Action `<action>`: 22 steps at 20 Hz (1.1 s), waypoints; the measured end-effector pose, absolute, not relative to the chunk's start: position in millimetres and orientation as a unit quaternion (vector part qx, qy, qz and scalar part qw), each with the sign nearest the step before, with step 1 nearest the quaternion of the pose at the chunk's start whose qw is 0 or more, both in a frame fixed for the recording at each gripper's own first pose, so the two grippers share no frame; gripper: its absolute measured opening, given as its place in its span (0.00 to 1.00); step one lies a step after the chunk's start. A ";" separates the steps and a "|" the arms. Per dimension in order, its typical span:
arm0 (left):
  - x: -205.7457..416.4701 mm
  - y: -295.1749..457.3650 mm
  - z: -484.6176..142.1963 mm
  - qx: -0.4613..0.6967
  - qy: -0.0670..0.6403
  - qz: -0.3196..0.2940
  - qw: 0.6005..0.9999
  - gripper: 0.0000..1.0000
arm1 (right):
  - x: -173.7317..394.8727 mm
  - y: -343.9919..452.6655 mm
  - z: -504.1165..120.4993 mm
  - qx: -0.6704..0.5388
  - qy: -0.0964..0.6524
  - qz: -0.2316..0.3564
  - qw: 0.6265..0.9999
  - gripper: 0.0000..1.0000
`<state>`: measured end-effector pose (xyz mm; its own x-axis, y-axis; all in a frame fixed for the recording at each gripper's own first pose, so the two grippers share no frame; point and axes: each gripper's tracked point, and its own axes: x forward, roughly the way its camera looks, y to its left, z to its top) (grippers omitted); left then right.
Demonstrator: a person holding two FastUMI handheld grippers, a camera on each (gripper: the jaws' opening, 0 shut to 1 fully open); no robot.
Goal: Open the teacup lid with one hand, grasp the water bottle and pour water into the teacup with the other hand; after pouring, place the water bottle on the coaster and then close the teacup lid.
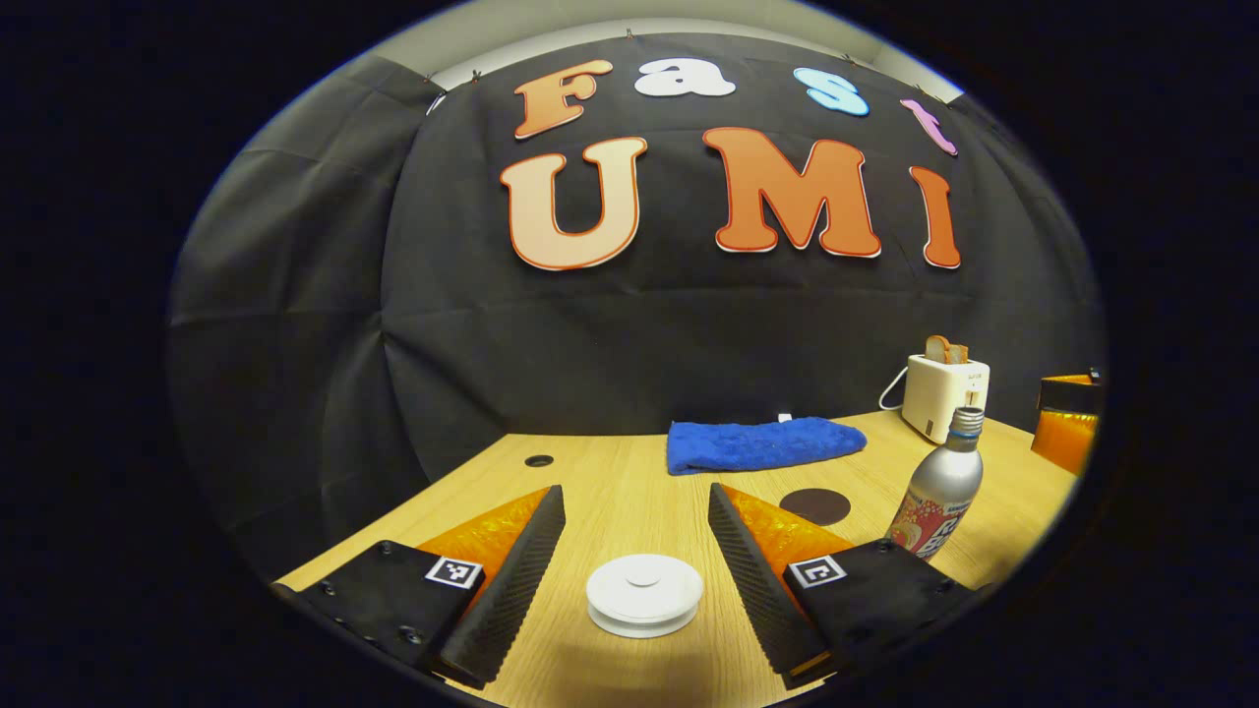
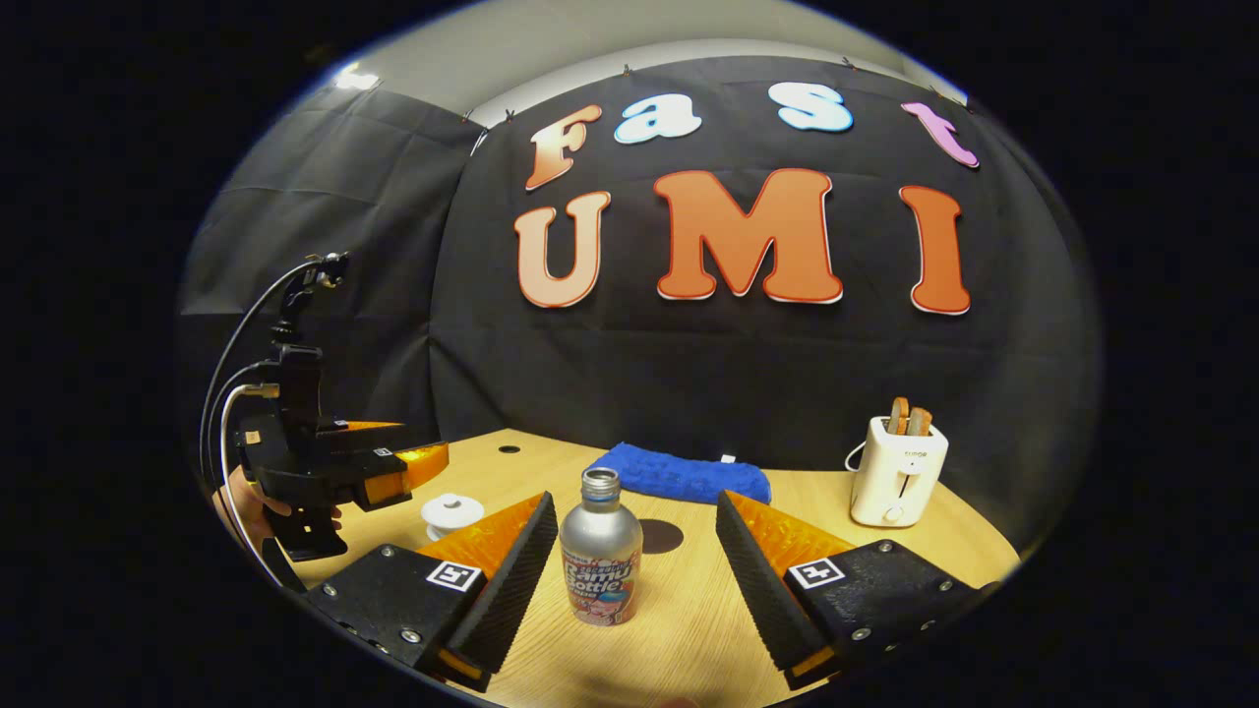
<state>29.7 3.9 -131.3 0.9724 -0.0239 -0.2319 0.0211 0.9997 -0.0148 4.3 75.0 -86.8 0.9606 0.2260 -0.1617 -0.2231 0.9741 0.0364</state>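
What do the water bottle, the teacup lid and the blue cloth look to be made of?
Water bottle: seemingly aluminium, with a brushed silver sheen, a threaded neck and a printed label. Teacup lid: smooth, glossy white with a low knob, probably ceramic, though plastic can't be ruled out. Blue cloth: soft, nubby pile like terry or microfibre, lying folded on the table's pale wood-grain surface.

The left gripper view looks low across the pale wooden table (image 1: pixel 629 472) toward the black cloth wall, close above the white lidded teacup (image 1: pixel 644 594), with the silver aluminium water bottle (image 1: pixel 939 492) off to its right. The right gripper view faces the same wall from farther right, close to that bottle (image 2: pixel 601 560), which stands centred. Both views share the bottle, teacup (image 2: pixel 451 513), folded blue towel (image 1: pixel 762 444) behind the bottle, dark round coaster (image 1: pixel 815 506) and white toaster (image 1: pixel 944 393)
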 end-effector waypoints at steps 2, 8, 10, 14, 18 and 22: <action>34.3 3.5 -146.6 -0.010 0.128 -0.016 0.992 0.98 | 10.3 77.2 -102.0 0.000 0.101 0.115 0.988 0.98; 43.9 6.8 -191.6 0.003 0.170 -0.034 0.985 0.98 | 19.8 96.8 -142.7 -0.014 0.144 0.135 0.980 0.98; 45.4 8.0 -199.0 0.014 0.180 -0.034 0.983 0.94 | 25.9 101.8 -149.7 -0.015 0.153 0.142 0.978 0.98; 56.1 8.8 -215.1 0.029 0.194 -0.042 0.980 0.88 | 31.2 109.1 -168.1 -0.003 0.170 0.152 0.974 0.98; 61.0 2.8 -215.0 0.035 0.191 -0.052 0.980 0.80 | 37.5 108.1 -176.2 0.004 0.180 0.151 0.972 0.98; 62.2 -5.0 -213.9 0.031 0.195 -0.061 0.978 0.53 | 39.9 108.1 -178.0 0.006 0.181 0.152 0.972 0.98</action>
